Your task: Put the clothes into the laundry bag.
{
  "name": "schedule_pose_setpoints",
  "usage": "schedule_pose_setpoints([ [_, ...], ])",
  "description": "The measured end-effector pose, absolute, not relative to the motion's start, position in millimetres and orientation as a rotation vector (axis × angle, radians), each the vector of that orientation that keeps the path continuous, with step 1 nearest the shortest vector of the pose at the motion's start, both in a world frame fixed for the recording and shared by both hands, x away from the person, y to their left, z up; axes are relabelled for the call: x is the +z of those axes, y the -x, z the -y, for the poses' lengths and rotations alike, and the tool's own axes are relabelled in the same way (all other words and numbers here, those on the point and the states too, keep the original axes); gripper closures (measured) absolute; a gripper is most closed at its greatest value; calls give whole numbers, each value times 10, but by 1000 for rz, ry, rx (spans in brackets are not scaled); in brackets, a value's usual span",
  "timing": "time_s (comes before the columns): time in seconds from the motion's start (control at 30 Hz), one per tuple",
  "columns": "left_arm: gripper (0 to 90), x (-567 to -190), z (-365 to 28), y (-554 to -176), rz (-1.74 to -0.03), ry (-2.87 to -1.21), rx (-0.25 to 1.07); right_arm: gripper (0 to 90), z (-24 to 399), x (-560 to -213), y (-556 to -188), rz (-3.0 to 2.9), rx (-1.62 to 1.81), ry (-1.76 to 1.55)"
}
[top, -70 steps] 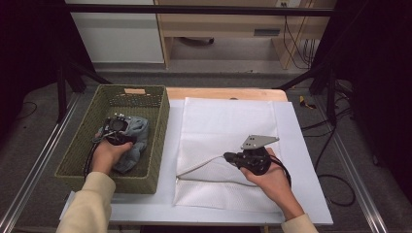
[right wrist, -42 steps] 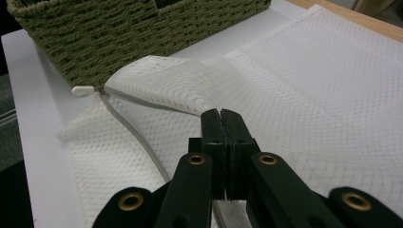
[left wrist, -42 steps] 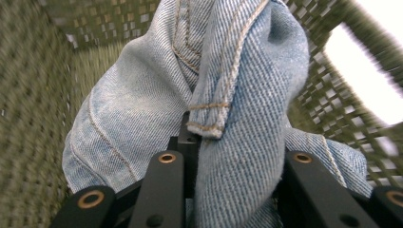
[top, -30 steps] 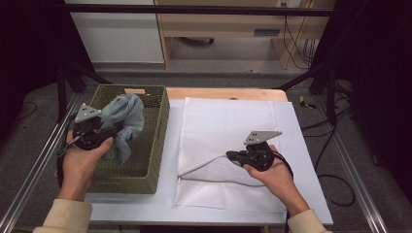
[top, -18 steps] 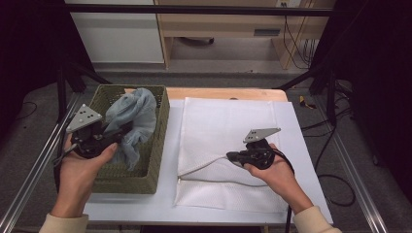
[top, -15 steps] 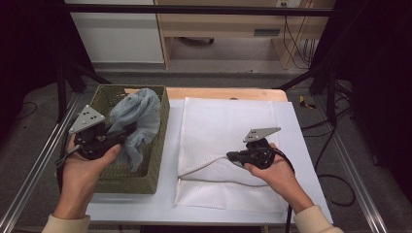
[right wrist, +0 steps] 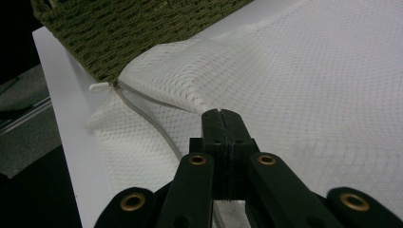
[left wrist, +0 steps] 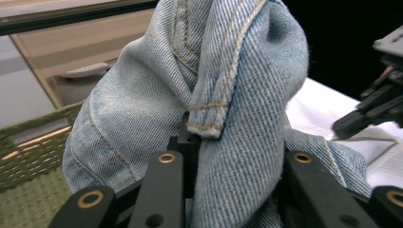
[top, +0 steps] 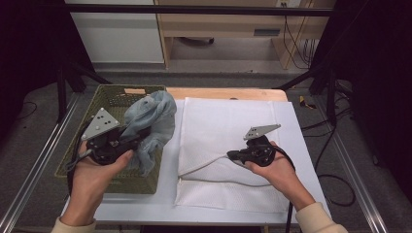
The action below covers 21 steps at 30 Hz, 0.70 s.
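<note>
A bunched pale-blue denim garment (top: 151,121) hangs from my left gripper (top: 141,133), lifted above the green woven basket (top: 77,145). In the left gripper view the jeans (left wrist: 228,109) bulge between the two black jaws, which are shut on the cloth. A white mesh laundry bag (top: 228,126) lies flat on the white table. My right gripper (top: 232,155) is shut on the bag's upper layer by the zipped opening and holds it raised; the right gripper view shows the pinched mesh (right wrist: 190,97) and the zip pull (right wrist: 100,87).
The basket stands at the table's left, close beside the bag's open edge. A wooden strip (top: 223,93) runs along the table's far edge. Metal rails (top: 34,165) flank the table; cables lie on the floor at the right.
My left gripper has lifted the denim out of the basket and carried it up and to the right, towards the bag. The right gripper has stayed put, holding the mesh.
</note>
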<state>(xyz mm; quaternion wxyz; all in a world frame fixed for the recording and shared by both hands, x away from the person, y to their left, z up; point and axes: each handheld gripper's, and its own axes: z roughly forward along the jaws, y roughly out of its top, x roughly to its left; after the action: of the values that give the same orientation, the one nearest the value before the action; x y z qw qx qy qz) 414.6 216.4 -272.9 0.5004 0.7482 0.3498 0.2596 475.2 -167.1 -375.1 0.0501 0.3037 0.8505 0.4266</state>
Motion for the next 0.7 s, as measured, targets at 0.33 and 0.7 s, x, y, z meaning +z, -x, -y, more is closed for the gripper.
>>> schedule_pose_setpoints([
  [0.33, 702, -2790, -1907, -3980, -769, -1822, 579, 900, 1663, -3756, -4779, -2597, 1297, -935],
  [0.7, 701, -2868, -1573, -3831, -670, -1814, 472, 900, 1691, -3764, -4803, -2594, 1311, -957],
])
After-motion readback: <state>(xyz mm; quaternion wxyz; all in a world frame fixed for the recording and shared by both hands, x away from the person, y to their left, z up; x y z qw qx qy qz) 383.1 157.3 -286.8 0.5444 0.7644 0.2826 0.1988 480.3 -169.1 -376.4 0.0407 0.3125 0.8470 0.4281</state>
